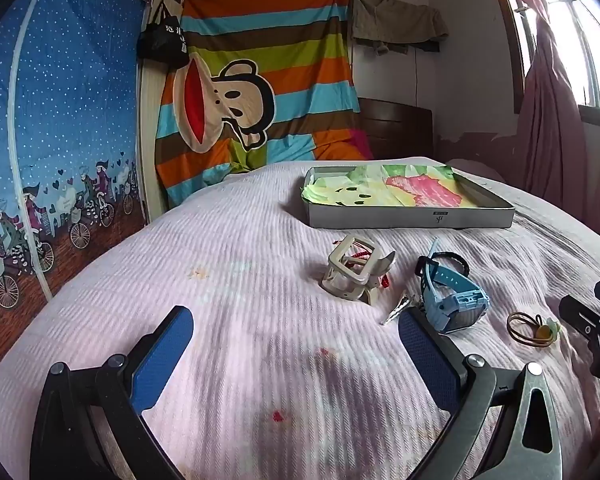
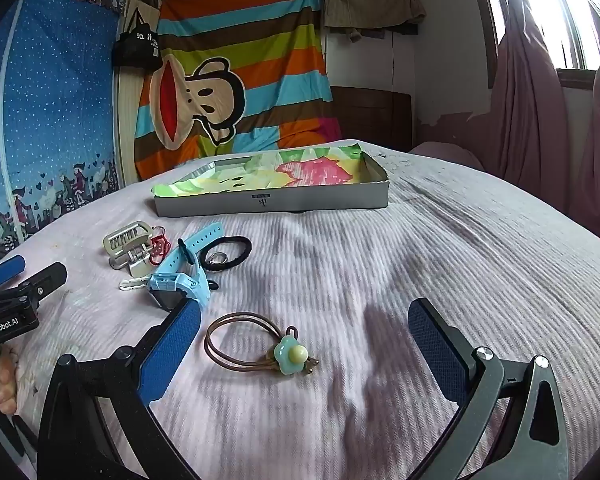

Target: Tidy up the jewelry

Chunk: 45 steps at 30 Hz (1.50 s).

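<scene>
Pink ribbed bedspread fills the left wrist view; the left tool hovers low at lower centre, spread wide and empty, the pale blue plastic watch touching its right finger. In the right wrist view the right tool gapes empty around the brown elastic hair tie with a blue flower charm: light, floppy, best pinched at the stiff charm. The shallow grey box sits upper centre.

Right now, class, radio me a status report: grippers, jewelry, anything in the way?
Left gripper open, empty. Right gripper open over hair tie. Watch, clips loose on bed; tray beyond. Path open.
</scene>
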Motion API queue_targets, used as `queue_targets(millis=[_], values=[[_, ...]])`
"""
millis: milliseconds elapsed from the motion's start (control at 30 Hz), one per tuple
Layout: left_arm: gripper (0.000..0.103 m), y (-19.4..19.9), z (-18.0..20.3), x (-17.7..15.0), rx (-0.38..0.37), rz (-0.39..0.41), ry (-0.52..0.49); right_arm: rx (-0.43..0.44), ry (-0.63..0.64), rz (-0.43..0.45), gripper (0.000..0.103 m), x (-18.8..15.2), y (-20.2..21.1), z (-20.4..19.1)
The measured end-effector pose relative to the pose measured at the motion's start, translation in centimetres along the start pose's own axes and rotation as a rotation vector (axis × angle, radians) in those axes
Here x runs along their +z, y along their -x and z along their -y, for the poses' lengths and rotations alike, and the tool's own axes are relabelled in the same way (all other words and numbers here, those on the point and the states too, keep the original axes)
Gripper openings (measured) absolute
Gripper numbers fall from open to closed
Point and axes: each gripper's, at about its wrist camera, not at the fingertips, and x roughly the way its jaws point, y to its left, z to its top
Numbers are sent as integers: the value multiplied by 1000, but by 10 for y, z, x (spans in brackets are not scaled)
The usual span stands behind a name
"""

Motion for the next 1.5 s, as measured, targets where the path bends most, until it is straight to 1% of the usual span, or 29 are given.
queue_targets(millis=[1500], values=[[103,0,0,0,-5,12,4,2,-3,10,102,2,4,2]])
